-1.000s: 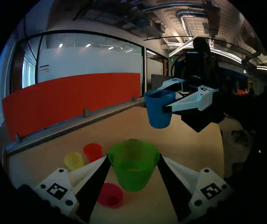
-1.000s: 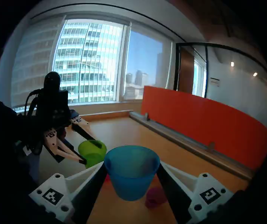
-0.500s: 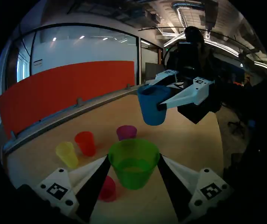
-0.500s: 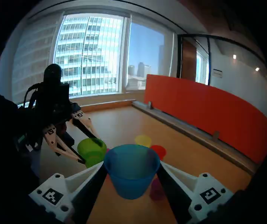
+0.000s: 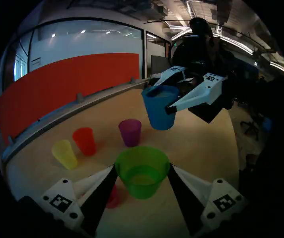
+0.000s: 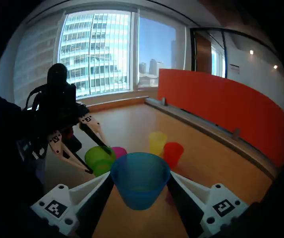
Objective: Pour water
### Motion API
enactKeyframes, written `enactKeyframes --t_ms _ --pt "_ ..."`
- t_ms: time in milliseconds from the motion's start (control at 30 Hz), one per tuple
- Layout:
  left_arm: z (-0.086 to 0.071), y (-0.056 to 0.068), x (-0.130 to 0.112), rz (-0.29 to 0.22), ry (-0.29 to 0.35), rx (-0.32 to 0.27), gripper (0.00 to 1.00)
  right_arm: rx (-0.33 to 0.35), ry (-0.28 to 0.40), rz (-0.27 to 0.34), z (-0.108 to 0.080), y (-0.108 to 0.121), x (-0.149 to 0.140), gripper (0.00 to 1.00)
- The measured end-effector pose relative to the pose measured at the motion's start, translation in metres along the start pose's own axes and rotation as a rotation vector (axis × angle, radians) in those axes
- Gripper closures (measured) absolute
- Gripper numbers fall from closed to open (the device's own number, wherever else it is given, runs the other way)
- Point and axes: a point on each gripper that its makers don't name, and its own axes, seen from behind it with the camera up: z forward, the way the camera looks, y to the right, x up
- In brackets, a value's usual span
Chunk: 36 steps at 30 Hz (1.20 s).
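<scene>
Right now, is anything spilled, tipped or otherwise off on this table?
Nothing stands out. The yellow cup, red cup and purple cup stand upright on the table, which looks dry. The left tongs grip the green cup and the right tongs the blue cup, neither pouring.

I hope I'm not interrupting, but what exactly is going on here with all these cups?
A person is working with a gripper in each hand. The left gripper is closed on a green cup that seems to hold a little liquid, and the right gripper is closed on a blue cup. Both cups are upright in the air above a wooden table, close together. Nothing is pouring yet. A yellow cup, a red cup and a purple cup stand on the table.
</scene>
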Motion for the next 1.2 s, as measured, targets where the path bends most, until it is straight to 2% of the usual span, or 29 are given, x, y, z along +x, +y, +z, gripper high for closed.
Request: enactKeyframes --t_ms 400,1200 --pt "0.009 0.009 -0.019 0.018 -0.060 -0.029 0.13 -0.005 -0.068 -0.024 0.011 0.004 -0.033 0.08" --pt "0.020 0.017 -0.048 0.033 -0.152 -0.063 0.12 0.012 -0.188 -0.035 0.028 0.001 -0.095 0.08"
